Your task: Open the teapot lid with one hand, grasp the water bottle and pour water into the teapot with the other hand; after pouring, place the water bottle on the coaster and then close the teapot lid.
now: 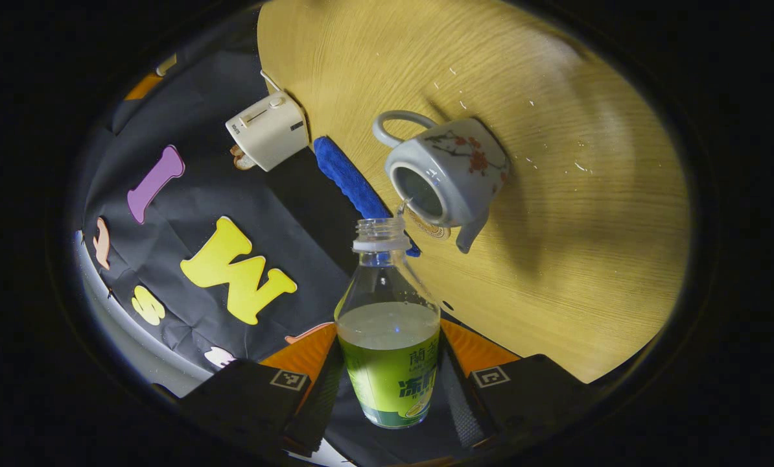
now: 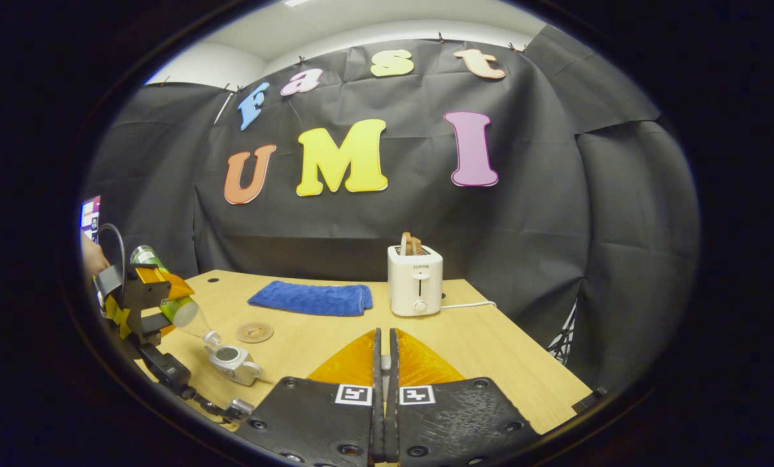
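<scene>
Left claw: closed on the water bottle, one finger on each side of its labelled lower half; seen from the right gripper view it sits at the far left, with a hand behind it.
Right claw: fingers pressed together; a small pale thing sits low between them, but what it is cannot be told.
Water bottle: uncapped, tilted mouth-first toward the teapot, about half full; a thin stream leaves its neck.
Teapot: white with a red blossom print, lid off, opening dark; stands on the counter just past the bottle's mouth. In the right gripper view it is at lower left.
Coaster: round, flat on the counter, just beside the teapot, bare.
Blue cloth: folded, behind the coaster.
Toaster: white, upright near the counter's back edge, something brown in its slots, cord trailing to one side.
Droplets: scattered on the wood around the teapot.
</scene>
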